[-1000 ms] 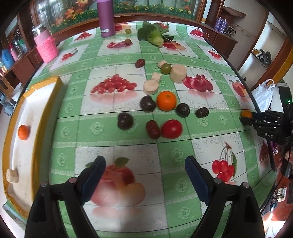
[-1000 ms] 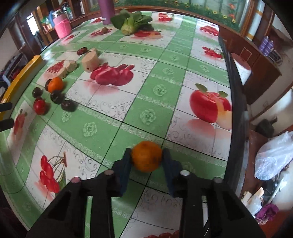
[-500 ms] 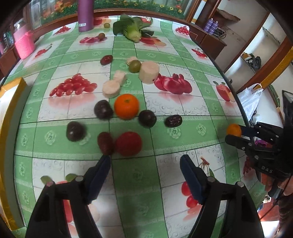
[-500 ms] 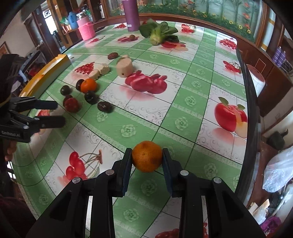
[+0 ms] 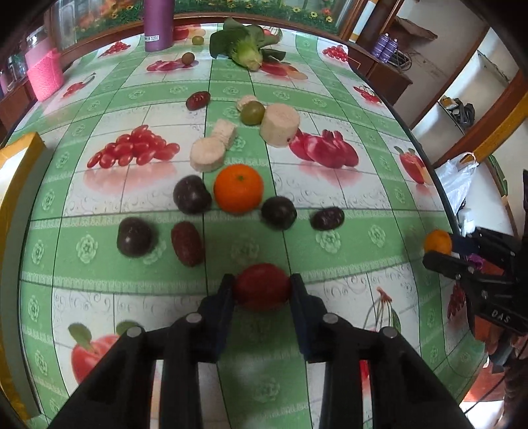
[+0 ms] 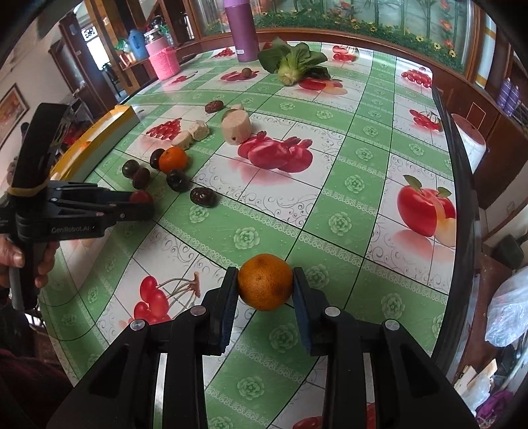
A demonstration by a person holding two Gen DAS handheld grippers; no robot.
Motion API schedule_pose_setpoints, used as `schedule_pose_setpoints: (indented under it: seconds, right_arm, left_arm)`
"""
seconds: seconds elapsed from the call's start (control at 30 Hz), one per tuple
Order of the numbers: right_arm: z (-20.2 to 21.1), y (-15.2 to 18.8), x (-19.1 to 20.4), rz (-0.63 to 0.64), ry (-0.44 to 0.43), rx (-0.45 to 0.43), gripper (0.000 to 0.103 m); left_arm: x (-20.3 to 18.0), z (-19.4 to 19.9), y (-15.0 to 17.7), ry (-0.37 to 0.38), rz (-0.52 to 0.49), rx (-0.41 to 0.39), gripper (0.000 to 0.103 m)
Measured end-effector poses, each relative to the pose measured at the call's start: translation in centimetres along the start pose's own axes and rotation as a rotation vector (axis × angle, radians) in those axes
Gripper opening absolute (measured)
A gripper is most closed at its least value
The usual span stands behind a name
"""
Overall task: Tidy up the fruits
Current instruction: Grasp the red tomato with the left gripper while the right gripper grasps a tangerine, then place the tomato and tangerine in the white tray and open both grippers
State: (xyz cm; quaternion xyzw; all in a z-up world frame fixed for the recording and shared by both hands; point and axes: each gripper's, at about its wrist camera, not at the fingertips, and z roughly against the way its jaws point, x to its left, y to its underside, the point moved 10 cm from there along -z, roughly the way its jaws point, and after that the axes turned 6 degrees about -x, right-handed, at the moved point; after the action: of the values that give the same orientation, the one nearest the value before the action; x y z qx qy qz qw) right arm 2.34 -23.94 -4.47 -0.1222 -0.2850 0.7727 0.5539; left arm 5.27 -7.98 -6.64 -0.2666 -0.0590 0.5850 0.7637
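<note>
My left gripper is shut on a red tomato low over the table; it also shows in the right wrist view. My right gripper is shut on a small orange and holds it above the table's right side; it shows at the right edge of the left wrist view. Ahead of the left gripper lie an orange, several dark plums and red dates on the fruit-print tablecloth. A yellow-rimmed tray stands at the table's left edge.
Pale root slices and a green fruit lie behind the fruit cluster. A leafy green vegetable, a purple bottle and a pink basket stand at the back. The table's right edge drops off beside the right gripper.
My left gripper moved forward to the red tomato and closed on it. My right gripper stayed shut on the small orange and shifted slightly.
</note>
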Motion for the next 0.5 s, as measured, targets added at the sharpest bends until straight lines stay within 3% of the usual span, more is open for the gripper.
schedule_pose_setpoints:
  seconds: [0.27,0.5]
  right_arm:
    - [1.0,-1.0,2.5,0.090,0.013,-0.028,0.031]
    - [1.3,-3.4,6.7,0.123,0.000,-0.050,0.031]
  left_arm:
    - [-0.2,3.9,1.5,0.046,0.034,-0.047,0.036]
    - [3.0,7.5,1.7,0.055,0.066,-0.113,0.036]
